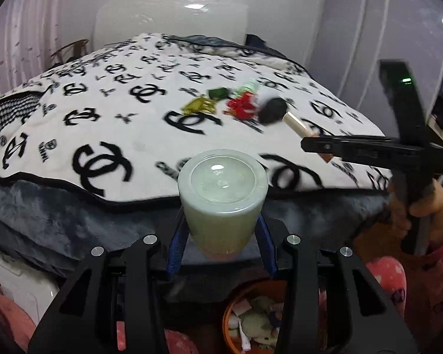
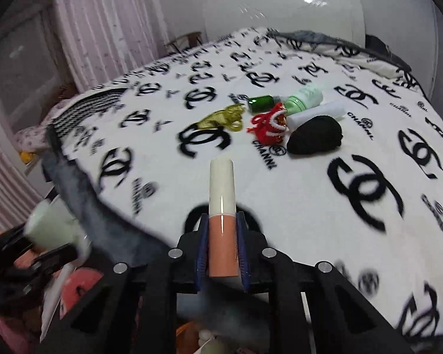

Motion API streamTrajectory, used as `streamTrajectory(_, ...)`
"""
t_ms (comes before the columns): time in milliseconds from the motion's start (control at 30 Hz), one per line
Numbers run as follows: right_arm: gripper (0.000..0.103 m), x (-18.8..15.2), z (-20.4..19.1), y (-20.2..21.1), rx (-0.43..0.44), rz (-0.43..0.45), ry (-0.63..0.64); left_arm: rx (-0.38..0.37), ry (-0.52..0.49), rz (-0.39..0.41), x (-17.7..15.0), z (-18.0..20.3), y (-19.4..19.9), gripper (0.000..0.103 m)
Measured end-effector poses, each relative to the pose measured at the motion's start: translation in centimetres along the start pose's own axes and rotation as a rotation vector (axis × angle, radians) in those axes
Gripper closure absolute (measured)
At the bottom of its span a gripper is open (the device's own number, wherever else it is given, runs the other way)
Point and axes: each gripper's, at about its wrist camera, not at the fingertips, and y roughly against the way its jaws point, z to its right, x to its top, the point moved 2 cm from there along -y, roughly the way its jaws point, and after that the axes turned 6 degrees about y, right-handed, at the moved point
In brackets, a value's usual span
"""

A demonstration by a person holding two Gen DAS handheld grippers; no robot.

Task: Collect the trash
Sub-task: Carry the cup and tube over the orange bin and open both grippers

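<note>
Left wrist view: my left tongs (image 1: 221, 227) clench a pale green cup (image 1: 221, 188) just off the blanket's (image 1: 103, 112) near edge, above an orange bin (image 1: 230, 303) of scraps. My right tongs (image 2: 221, 242) grip a peach tube (image 2: 222, 215). I judge both are mid-carry; next comes releasing each over the bin. More litter (image 2: 268, 124) waits mid-blanket.

Left gripper (image 1: 221, 230): black angular frame, blue finger pads, silver round screws.
Right gripper (image 2: 221, 247): same black frame, blue pads.
Right hand (image 1: 425, 206): bare skin, pink patterned sleeve.
</note>
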Motion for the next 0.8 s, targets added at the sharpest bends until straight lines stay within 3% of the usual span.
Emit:
streamTrajectory(167,0.085,-6.0,-2.3,3.9,0.016,-0.006,0.033,-0.099,-0.057,-0.122,-3.7,1.9,-0.9,0.062)
streamTrajectory(333,0.085,-12.7,-3.0,3.7,0.056,-0.087,-0.027,-0.117,-0.104,-0.286,-8.8,3.5,-4.3,0.062)
streamTrajectory(567,0.085,-22.5,-2.4,-4.0,0.056,-0.354,-0.152,-0.108,-0.13,-0.607,-18.1,5.1,-12.9,0.062)
streamTrajectory(733,0.084,-27.0,-1.8,-9.5,0.031,-0.534,-0.212,-0.061,-0.155,-0.771,-23.0,5.4,-17.7,0.062)
streamTrajectory(800,0.067,-27.7,-1.4,-10.7,0.006,-0.566,-0.229,-0.027,-0.137,-0.815,-24.0,5.0,-19.0,0.062)
